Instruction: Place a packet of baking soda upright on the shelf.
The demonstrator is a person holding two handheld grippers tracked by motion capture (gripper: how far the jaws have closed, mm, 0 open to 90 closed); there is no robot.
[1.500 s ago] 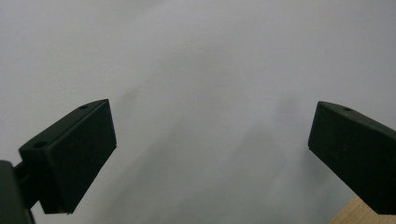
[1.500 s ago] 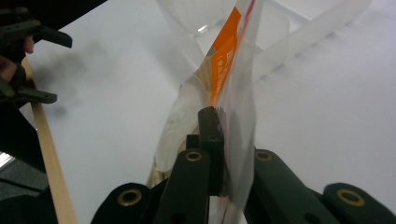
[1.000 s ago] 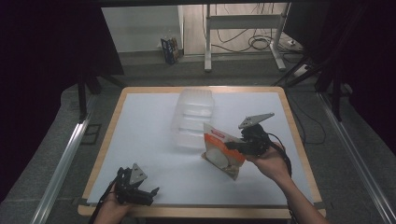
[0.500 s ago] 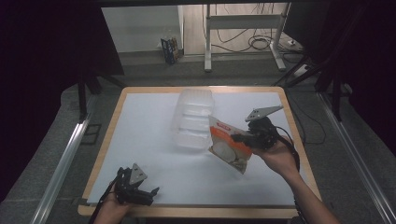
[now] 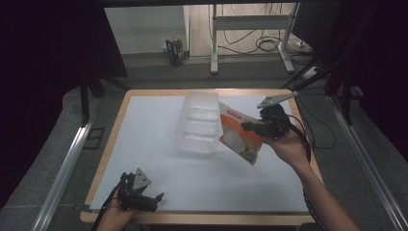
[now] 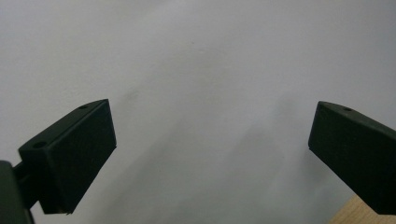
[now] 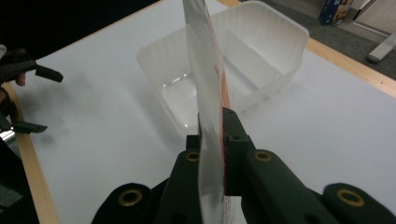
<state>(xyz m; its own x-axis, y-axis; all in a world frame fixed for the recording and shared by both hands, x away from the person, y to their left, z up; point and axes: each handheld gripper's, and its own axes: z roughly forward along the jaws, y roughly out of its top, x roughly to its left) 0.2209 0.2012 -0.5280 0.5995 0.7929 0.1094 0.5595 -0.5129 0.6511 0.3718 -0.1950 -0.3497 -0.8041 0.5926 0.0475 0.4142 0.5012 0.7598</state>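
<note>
A flat packet (image 5: 239, 137) is being gripped by the right gripper (image 5: 255, 127) beside the clear container (image 5: 198, 121).

The packet, white and orange, is being clamped edge-on between the right gripper's jaws, as is seen in the right gripper view (image 7: 211, 116), and is being held tilted above the white desk (image 5: 159, 144), its upper corner being kept just at the container's right rim. The container, a translucent tray with dividers (image 7: 233, 60), is being left standing on the far middle of the desk. The left gripper (image 5: 144, 195) is being held at the near left edge of the desk, well apart from the packet, with its jaws being kept wide open over bare white surface (image 6: 201, 70) and nothing between them.
</note>
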